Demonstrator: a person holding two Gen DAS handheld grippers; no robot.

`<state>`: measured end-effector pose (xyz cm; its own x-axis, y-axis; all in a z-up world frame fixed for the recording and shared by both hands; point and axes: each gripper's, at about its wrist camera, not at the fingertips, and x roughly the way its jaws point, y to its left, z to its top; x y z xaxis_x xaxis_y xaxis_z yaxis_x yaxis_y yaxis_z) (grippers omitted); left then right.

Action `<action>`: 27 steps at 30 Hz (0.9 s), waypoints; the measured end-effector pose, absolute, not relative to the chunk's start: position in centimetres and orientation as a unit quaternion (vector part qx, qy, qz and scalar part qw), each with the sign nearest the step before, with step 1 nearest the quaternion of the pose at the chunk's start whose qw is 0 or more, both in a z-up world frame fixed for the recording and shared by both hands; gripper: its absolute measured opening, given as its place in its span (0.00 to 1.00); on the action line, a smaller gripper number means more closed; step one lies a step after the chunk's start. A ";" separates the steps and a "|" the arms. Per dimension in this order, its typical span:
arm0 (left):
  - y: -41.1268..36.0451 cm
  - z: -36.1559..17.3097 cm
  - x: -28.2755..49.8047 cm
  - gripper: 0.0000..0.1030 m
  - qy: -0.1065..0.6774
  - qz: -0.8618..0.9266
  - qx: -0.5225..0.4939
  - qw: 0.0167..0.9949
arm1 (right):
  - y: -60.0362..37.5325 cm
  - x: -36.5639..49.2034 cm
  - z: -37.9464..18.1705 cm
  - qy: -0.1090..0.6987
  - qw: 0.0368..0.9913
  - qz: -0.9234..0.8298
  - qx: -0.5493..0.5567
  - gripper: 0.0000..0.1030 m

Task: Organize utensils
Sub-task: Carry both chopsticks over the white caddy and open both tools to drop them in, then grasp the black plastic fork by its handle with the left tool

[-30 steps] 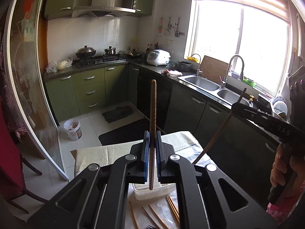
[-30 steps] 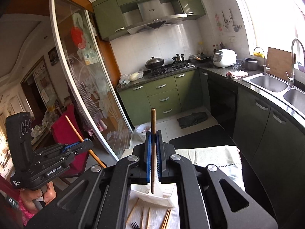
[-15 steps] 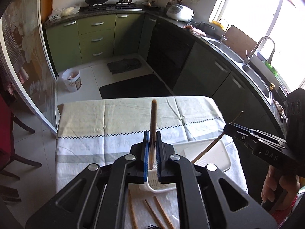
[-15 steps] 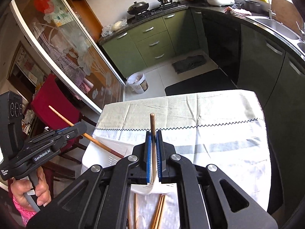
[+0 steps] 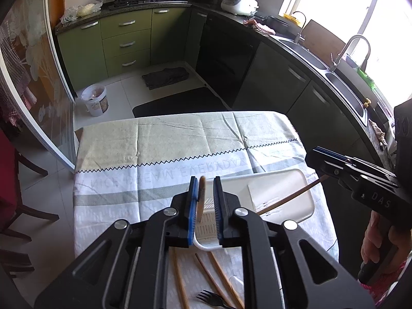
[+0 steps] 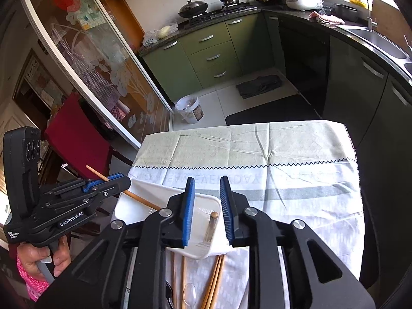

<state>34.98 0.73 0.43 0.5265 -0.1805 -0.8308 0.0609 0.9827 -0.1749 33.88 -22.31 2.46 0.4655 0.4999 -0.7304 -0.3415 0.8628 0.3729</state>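
A white utensil tray [image 5: 280, 195] lies on the clothed table, also in the right wrist view [image 6: 203, 249]. My left gripper [image 5: 204, 200] is open; a wooden chopstick [image 5: 201, 198] leans loose against its left pad, above the tray. My right gripper [image 6: 206, 203] is open; a chopstick [image 6: 211, 225] stands free in the tray between its jaws. The right gripper also shows in the left wrist view [image 5: 334, 162], with a chopstick [image 5: 288, 200] slanting into the tray. The left gripper shows in the right wrist view [image 6: 108, 182].
Several loose chopsticks [image 5: 219, 278], a black fork [image 5: 211, 300] and a clear spoon [image 6: 190, 297] lie on the tablecloth [image 5: 159, 154] in front of the tray. A red chair [image 6: 74, 134] stands left of the table. Green cabinets [image 5: 126, 43] and a sink counter [image 5: 332, 69] are beyond.
Both grippers have lowered over the tray and opened. Each chopstick, clamped upright before, is now loose and dropping into the tray.
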 end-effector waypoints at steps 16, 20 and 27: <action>0.6 4.9 29.4 0.63 0.443 -0.065 -0.047 0.893 | -25.1 27.0 8.9 0.369 0.893 0.250 0.065 0.36; 0.2 1.9 25.4 0.80 0.488 -0.076 -0.057 0.868 | -25.9 22.4 7.4 0.370 0.888 0.270 0.027 0.41; -0.9 -9.8 20.9 0.70 0.627 -0.086 -0.146 0.761 | -27.3 18.3 0.6 0.425 0.861 0.280 -0.011 0.41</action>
